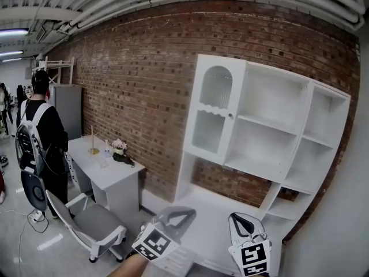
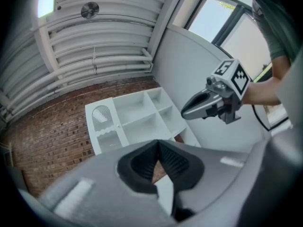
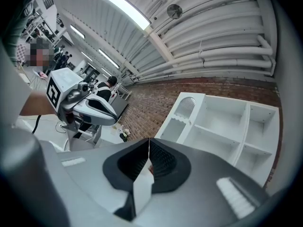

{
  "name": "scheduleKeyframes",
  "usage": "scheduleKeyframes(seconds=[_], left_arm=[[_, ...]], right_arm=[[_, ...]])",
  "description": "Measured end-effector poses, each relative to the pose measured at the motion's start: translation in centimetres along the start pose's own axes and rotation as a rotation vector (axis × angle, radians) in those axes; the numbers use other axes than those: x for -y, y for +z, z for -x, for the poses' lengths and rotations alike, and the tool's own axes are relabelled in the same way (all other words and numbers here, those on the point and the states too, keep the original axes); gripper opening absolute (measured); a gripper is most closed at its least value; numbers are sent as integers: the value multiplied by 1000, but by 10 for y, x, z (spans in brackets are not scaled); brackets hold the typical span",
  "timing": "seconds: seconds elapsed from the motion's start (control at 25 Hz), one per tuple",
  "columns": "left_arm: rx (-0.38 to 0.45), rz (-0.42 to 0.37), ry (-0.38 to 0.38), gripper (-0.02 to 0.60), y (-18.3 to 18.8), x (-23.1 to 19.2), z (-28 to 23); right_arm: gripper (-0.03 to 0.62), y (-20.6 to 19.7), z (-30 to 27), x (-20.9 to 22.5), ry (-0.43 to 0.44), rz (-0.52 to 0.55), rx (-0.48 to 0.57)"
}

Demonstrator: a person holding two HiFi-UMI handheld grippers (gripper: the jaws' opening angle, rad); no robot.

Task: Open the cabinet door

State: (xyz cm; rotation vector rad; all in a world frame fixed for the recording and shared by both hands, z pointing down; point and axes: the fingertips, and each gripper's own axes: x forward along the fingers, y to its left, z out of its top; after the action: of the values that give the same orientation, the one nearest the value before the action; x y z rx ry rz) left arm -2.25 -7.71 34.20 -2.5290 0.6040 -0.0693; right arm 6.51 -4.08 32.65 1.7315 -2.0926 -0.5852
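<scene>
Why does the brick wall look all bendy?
Head view: the wide lens bows the brick wall and white cabinet. Left gripper view: daylight washes out the window, and the edges go dark. Right gripper view: the ceiling lamp glares.

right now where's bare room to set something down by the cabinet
The shelves right of the door are bare, so is the counter below. The desk holds flowers at its far end; a chair and a person crowd it.

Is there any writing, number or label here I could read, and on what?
No words or numbers can be read anywhere.
Marker cube on the left gripper: black-and-white squares, no letters.
Marker cube on the right gripper: the same, no letters.
</scene>
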Motion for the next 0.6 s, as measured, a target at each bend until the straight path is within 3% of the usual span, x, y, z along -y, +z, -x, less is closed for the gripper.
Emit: scheduleKeyframes(seconds=[0.36, 0.6], left_arm=[[31, 11, -20, 2, -2, -8, 19], [30, 8, -13, 2, -1, -11, 7]], right_arm=[[8, 10, -2, -21, -23, -11, -16], [8, 9, -10, -8, -14, -14, 2]])
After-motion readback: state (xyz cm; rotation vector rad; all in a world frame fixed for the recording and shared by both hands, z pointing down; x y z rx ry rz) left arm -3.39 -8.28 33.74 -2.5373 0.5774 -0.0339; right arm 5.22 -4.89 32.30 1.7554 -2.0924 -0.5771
